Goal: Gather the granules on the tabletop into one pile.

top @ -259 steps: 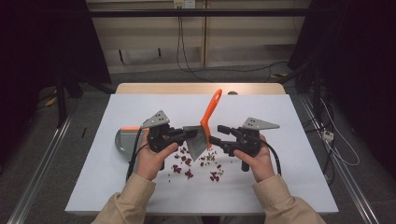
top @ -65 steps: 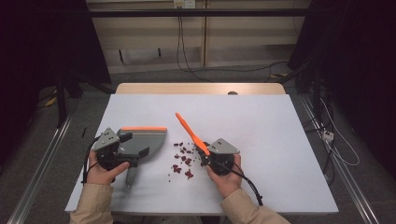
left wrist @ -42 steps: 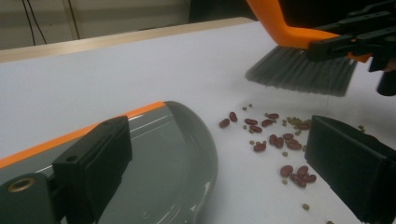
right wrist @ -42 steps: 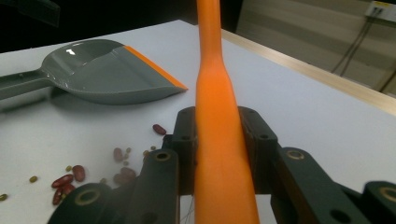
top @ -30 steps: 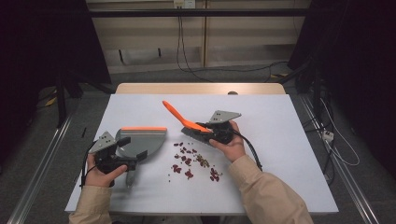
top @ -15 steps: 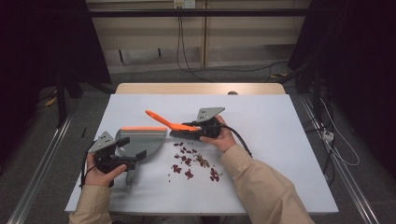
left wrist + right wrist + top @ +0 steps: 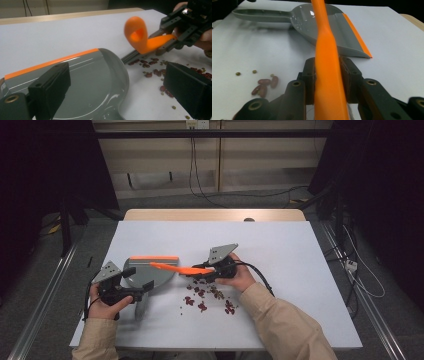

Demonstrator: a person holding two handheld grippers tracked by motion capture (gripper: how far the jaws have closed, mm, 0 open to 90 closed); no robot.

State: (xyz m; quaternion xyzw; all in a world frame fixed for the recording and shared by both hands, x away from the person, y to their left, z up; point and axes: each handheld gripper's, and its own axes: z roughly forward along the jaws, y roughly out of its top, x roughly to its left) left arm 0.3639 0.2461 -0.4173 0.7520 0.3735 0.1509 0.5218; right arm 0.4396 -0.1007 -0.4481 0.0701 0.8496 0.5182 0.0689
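A: Using the dustpan (image 7: 150,272) as reference. Left gripper (image 7: 131,290) sits at its near-left end, jaws straddling the handle (image 7: 140,306). In the left gripper view they look spread either side of the pan, so I can't tell whether they actually pinch it.

B: Purpose of that hold?

A: My read: it steadies the pan so the orange lip (image 7: 147,258) stays flat on the table (image 7: 280,245). Pan is grey glossy plastic, shallow rounded scoop, straight rubbery-looking orange strip on the far edge.

B: Right of the pan?

A: Orange brush handle (image 7: 175,267), smooth plastic, flat and tapering, loop end (image 7: 136,33) reaching over the pan's right rim. Right gripper (image 7: 327,75) is clamped on that handle, jaws pressed against both its sides. Bristle end is hidden behind the gripper.

B: Debris?

A: Beans (image 7: 207,295), small, dark red, oval, plus a few tiny greenish bits, scattered on the matte white table just right of and nearer than the pan. None inside it yet.

B: So the brush is held low, aimed pan-ward.

A: Probably to sweep the beans left into the scoop.
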